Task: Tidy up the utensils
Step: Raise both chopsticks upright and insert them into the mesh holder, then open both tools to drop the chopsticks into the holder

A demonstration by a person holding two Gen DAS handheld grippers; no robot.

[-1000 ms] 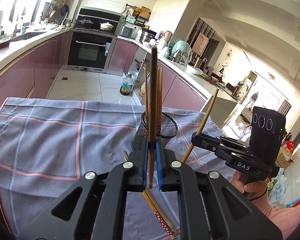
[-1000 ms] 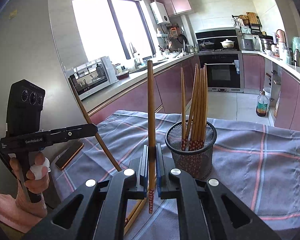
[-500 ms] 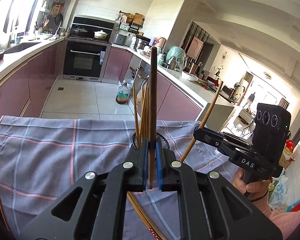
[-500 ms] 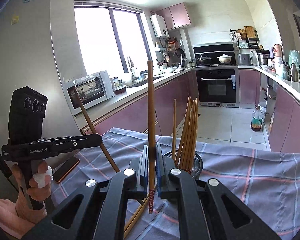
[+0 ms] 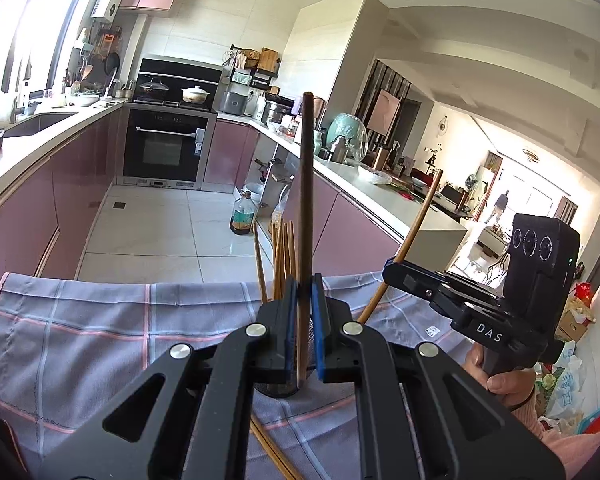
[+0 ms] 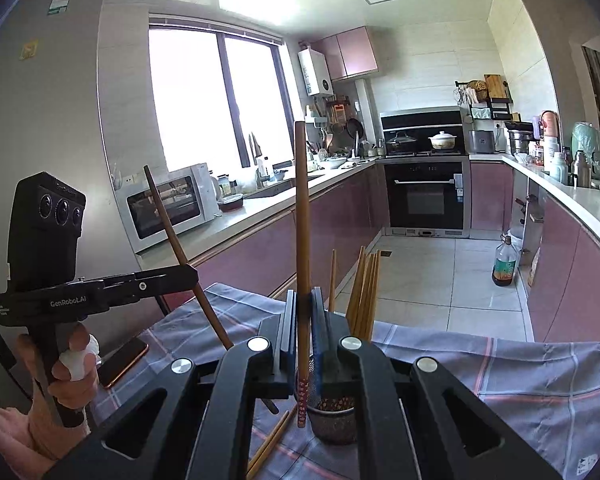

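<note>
Wooden chopstick (image 5: pixel 305 200) pinched upright in left hand-held gripper (image 5: pixel 303 320), another (image 6: pixel 301 216) in right (image 6: pixel 303 336). Both raised since second ago, now above mesh cup (image 6: pixel 336 420). Lowering in next, probably.

Sunlit kitchen, pink cabinets (image 5: pixel 228 152), black oven (image 6: pixel 426 196)

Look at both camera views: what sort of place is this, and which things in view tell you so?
A home kitchen, almost certainly. A built-in oven sits under a hob with pots, a microwave stands on the counter by the window, and pink cabinets line the walls. A living area opens beyond.
</note>
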